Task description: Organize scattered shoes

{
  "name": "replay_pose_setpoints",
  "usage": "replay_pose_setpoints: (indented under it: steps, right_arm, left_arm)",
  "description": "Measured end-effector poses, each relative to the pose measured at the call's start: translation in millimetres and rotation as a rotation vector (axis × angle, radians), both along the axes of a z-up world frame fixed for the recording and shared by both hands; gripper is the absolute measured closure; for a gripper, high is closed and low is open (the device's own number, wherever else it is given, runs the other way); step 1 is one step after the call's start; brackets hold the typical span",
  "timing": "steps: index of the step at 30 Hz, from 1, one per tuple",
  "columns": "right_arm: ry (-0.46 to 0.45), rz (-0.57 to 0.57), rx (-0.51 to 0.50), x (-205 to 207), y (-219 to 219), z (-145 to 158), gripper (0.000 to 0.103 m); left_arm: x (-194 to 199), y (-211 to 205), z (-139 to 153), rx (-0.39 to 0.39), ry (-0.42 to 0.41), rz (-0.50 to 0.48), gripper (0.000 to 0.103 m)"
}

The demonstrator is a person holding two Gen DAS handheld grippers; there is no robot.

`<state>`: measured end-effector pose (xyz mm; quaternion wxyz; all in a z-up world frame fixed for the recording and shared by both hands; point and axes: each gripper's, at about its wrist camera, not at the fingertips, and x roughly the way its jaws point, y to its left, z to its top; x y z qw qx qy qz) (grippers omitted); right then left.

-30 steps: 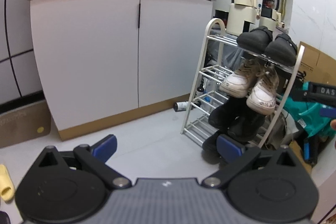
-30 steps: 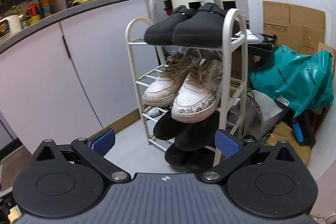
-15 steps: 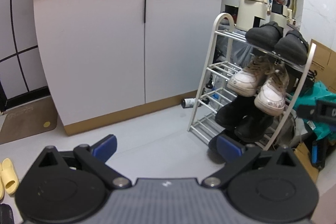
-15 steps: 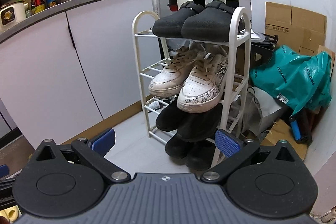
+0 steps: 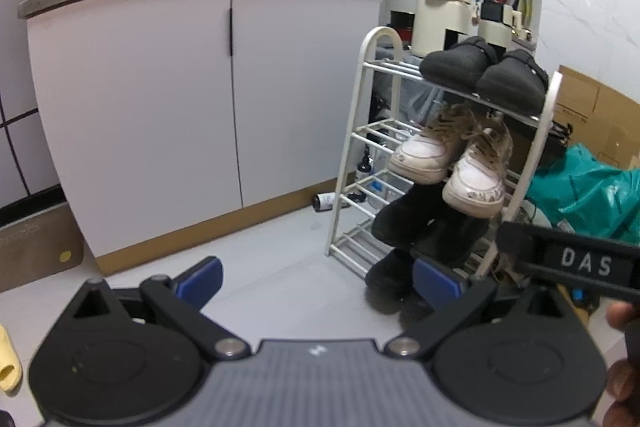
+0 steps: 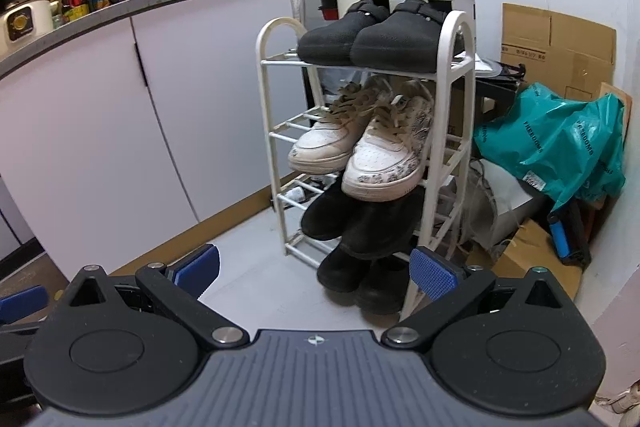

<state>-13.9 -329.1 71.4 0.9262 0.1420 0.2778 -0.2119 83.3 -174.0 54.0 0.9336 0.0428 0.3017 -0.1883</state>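
A white wire shoe rack (image 6: 454,131) (image 5: 348,155) stands by the cabinet. Black clogs (image 6: 360,35) (image 5: 484,71) sit on its top shelf. Below them rest white sneakers (image 6: 360,147) (image 5: 448,159), then black boots (image 6: 356,215) (image 5: 420,227), and black shoes (image 6: 352,279) at the bottom. My left gripper (image 5: 316,281) is open and empty, back from the rack. My right gripper (image 6: 316,267) is open and empty, facing the rack's front. A yellow slipper (image 5: 8,363) lies on the floor at the far left.
A white cabinet (image 5: 180,115) with kitchen appliances on top stands left of the rack. A teal bag (image 6: 560,143) and cardboard boxes (image 6: 556,47) crowd the right corner. A brown mat (image 5: 36,251) lies at the left. The other gripper's body (image 5: 568,261) shows at the right.
Both cameras have shifted slightly; the rack sits a little more to the right in each view. The right gripper's body has come further into the left wrist view. Both grippers stay open.
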Motion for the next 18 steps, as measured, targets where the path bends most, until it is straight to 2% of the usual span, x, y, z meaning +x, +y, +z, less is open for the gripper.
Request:
replay_pose_setpoints:
  steps: [12,18]
  right_arm:
    - [-0.002,0.012,-0.025,-2.2,14.0,2.1,0.000]
    - [0.007,0.012,-0.031,-1.6,14.1,1.2,0.000]
  left_arm:
    - [-4.7,4.8,-1.8,0.004,0.017,-0.012,0.000]
    - [-2.4,10.3,-1.3,0.015,0.023,0.019,0.000]
